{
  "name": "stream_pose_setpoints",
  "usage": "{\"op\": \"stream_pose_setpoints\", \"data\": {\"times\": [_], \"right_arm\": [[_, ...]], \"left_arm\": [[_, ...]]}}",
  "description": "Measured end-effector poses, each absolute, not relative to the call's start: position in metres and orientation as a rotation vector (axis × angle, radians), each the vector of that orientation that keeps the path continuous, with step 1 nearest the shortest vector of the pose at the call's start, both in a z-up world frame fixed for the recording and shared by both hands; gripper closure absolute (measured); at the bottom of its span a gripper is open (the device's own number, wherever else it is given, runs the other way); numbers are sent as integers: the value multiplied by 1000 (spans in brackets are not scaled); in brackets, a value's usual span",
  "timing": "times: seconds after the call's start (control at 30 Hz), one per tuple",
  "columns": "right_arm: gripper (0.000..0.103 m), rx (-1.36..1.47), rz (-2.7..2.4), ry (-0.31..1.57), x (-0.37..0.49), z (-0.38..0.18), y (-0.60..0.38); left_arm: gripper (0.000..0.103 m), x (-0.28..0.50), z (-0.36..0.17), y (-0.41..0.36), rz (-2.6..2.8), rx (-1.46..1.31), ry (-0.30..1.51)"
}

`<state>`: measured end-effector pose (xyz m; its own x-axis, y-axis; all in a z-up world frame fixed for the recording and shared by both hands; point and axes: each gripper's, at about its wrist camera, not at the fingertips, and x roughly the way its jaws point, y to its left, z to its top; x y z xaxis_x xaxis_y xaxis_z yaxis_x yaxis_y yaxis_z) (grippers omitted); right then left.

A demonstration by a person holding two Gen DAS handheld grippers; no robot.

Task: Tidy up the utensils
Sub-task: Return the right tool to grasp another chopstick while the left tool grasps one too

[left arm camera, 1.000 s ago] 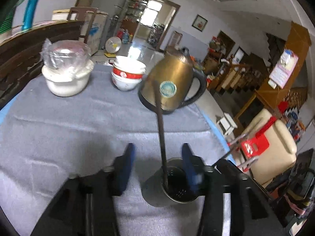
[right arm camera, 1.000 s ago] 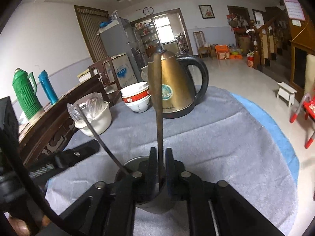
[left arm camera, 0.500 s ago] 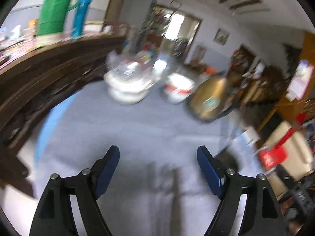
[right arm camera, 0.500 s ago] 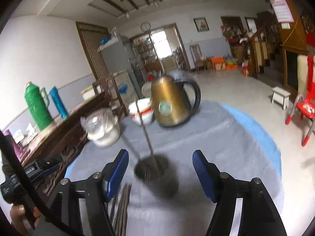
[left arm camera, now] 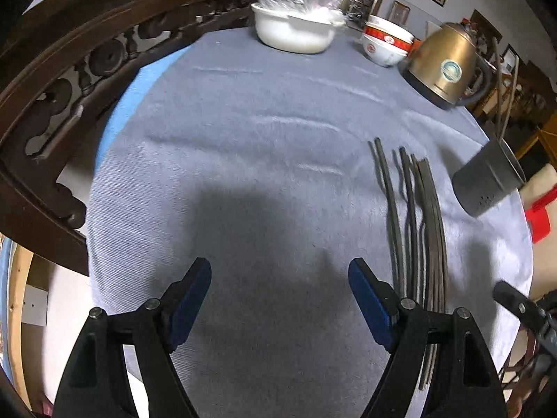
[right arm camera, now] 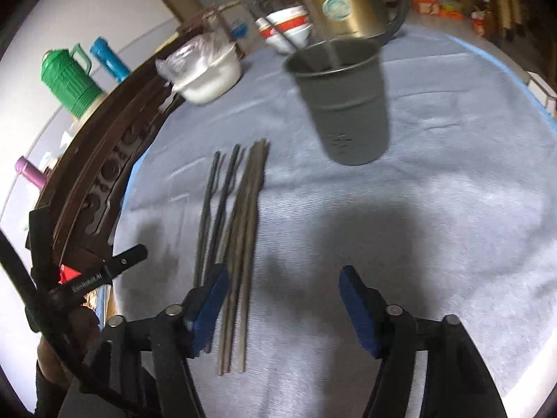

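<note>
Both claws empty over the grey cloth

Left gripper gapes wide, holding nothing — chopsticks lie at its 2 o'clock. Right gripper is closing on nothing — chopsticks beside its left pad, cup at 12 o'clock.

The chopsticks lie side by side on the cloth-covered table, and the metal cup stands beyond their far ends, a little to the right – two more sticks stand inside it. Behind the cup stands the kettle, with the stacked bowls at its left and the covered bowl (near the table's edge) further left. The carved wooden rail runs along the left side of the table.
</note>
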<state>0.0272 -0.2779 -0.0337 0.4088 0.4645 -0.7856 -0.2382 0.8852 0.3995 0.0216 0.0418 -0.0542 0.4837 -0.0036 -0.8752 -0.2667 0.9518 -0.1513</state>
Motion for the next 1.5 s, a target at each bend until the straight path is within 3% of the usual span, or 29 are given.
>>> {"op": "stream_pose_setpoints", "data": {"times": [0.13, 0.57, 0.77, 1.13, 1.17, 1.23, 1.5], "right_arm": [[59, 214, 478, 1146, 49, -42, -259], [65, 63, 462, 1234, 92, -50, -210], [74, 43, 421, 1271, 100, -61, -206], [77, 21, 409, 1296, 111, -60, -204], [80, 19, 404, 1295, 113, -62, -204], [95, 17, 399, 1301, 116, -62, -203], [95, -61, 419, 1336, 113, -62, -227]], "left_arm": [[21, 20, -54, 29, 130, -253, 1074], [21, 20, -61, 24, 91, -257, 1109], [21, 20, -63, 28, 88, -271, 1115], [21, 20, -63, 27, 73, -272, 1132], [21, 21, -63, 27, 72, -273, 1135], [22, 23, -62, 28, 67, -283, 1143], [22, 51, -52, 26, 35, -360, 1212]]}}
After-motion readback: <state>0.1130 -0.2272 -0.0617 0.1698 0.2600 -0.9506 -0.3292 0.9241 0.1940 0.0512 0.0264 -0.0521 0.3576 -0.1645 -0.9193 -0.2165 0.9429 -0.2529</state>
